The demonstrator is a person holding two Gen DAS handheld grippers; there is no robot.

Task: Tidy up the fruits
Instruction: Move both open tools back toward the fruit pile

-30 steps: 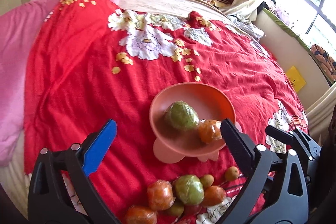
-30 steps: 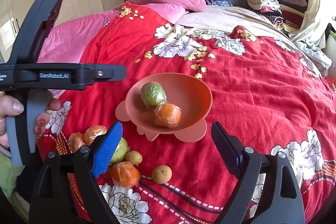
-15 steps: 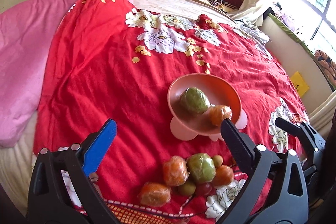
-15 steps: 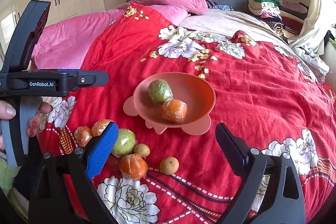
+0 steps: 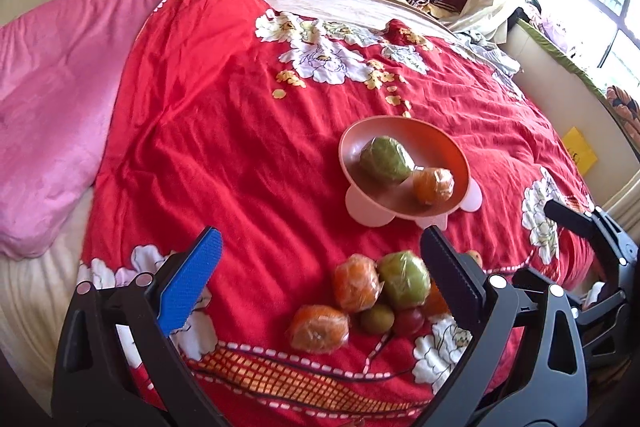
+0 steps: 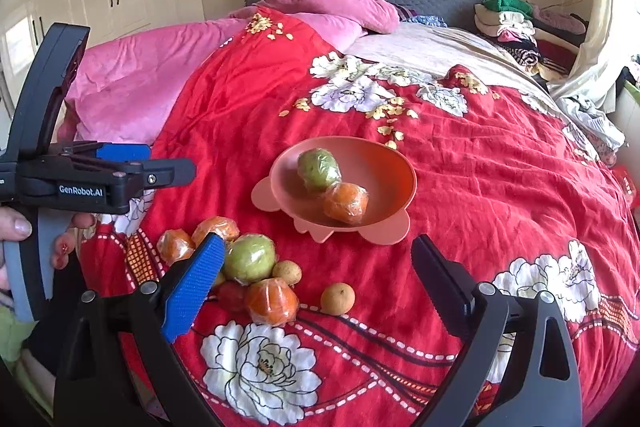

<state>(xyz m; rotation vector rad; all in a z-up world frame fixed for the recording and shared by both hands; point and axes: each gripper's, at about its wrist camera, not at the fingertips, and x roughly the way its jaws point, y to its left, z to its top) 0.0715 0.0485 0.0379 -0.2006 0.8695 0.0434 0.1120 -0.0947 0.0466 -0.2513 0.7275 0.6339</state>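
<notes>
Both tools are released and empty. The fruit pile lies near the bed's foot edge, between your left tool's jaws; bowl sits beyond.

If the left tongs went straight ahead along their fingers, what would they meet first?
Probably the loose fruit pile on the red bedspread: the left tongs, open and empty, frame the wrapped orange and wrapped green fruit low between the fingers. The pink bowl lies farther on. Depth is unclear.
</notes>
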